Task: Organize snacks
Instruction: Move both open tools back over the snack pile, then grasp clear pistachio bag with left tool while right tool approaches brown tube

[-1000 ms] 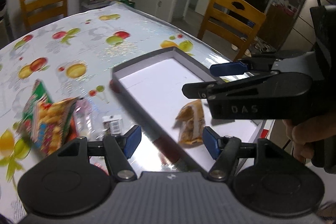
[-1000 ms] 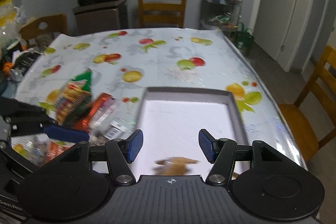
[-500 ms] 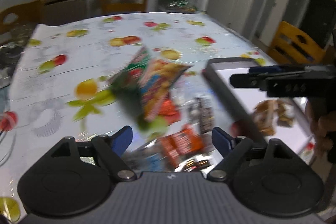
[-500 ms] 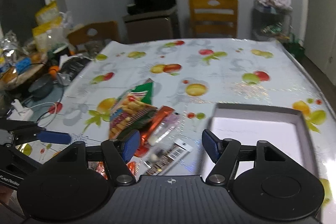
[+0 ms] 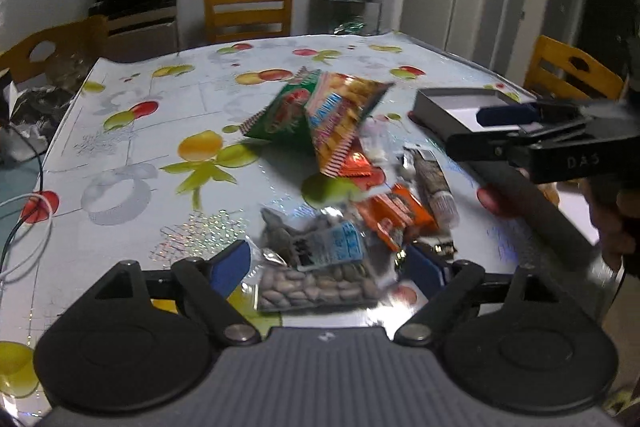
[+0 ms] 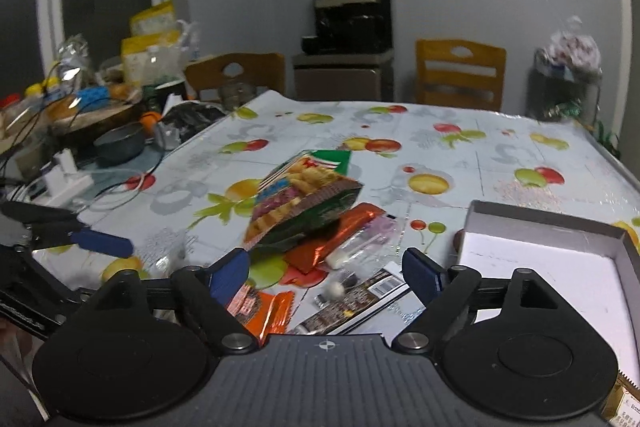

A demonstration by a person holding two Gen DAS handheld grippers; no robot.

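A pile of snacks lies on the fruit-print tablecloth: a green chip bag (image 5: pixel 316 111) (image 6: pixel 304 195), an orange packet (image 5: pixel 396 215) (image 6: pixel 264 311), a dark bar wrapper (image 5: pixel 434 187) (image 6: pixel 352 303) and a clear nut packet (image 5: pixel 320 267). My left gripper (image 5: pixel 328 269) (image 6: pixel 72 227) hangs low over the nut packet with its jaws opening; the packet lies between the pads, which do not press it. My right gripper (image 6: pixel 326 273) (image 5: pixel 492 131) is also opening, empty, above the orange packet and the bar. A grey box (image 5: pixel 448 103) (image 6: pixel 540 223) with a white floor sits to the right.
Wooden chairs (image 5: pixel 248 11) (image 6: pixel 460 75) stand around the table. Cables, a bowl (image 6: pixel 120 145) and bottles crowd the left side. A gold packet (image 6: pixel 624 399) lies by the box's near corner. A hand (image 5: pixel 616 227) holds the right gripper.
Both views have swung left, away from the grey box and onto the snack pile, and dropped closer to the table. Both pairs of jaws stand wider than before.
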